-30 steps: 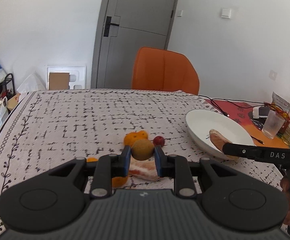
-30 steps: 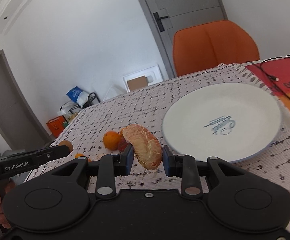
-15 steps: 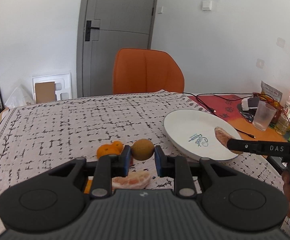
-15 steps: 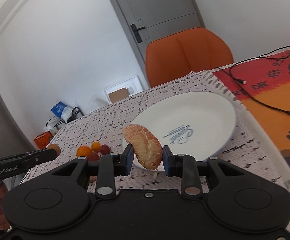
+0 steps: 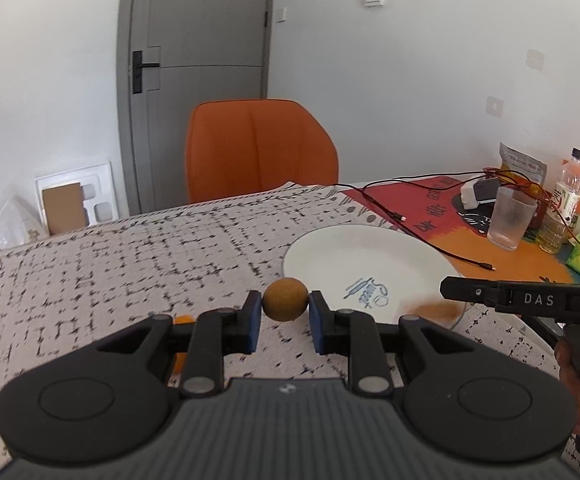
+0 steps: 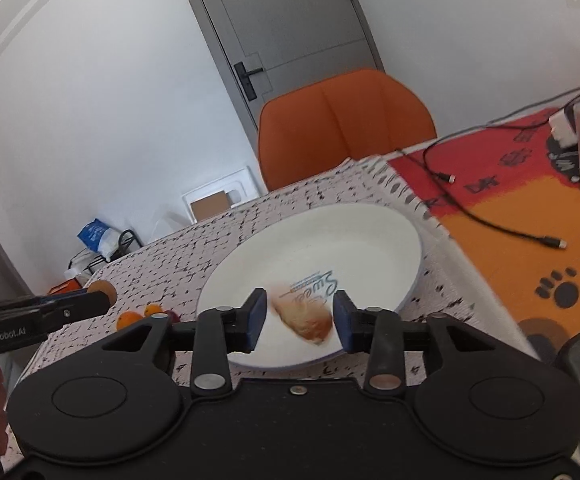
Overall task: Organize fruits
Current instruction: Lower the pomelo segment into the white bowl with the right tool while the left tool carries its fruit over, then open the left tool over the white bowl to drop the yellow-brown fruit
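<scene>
Since a second ago I have swung both grippers from the loose fruit to the plate (image 6: 390,232). My right gripper (image 6: 300,320) is opening, freeing the pomelo segment (image 6: 304,318) between its pads, long axis slanting down-right. My left gripper (image 5: 285,320) clamps the brown round fruit (image 5: 285,299) at its fingertips, ready to follow.

The plate (image 6: 390,240) is white with a small blue script mark at its centre. A black-and-white broken-grid print covers the tablecloth (image 5: 129,260). Beside it lies a red and orange mat (image 6: 530,208) with black paw prints. The chair (image 5: 257,144) is bright orange, the door (image 5: 205,60) grey. A brownish-tan round fruit (image 5: 284,299) sits between blue pads (image 5: 254,320) on the black left gripper (image 5: 284,320). The pomelo segment (image 6: 304,318) is pinkish-orange.
</scene>
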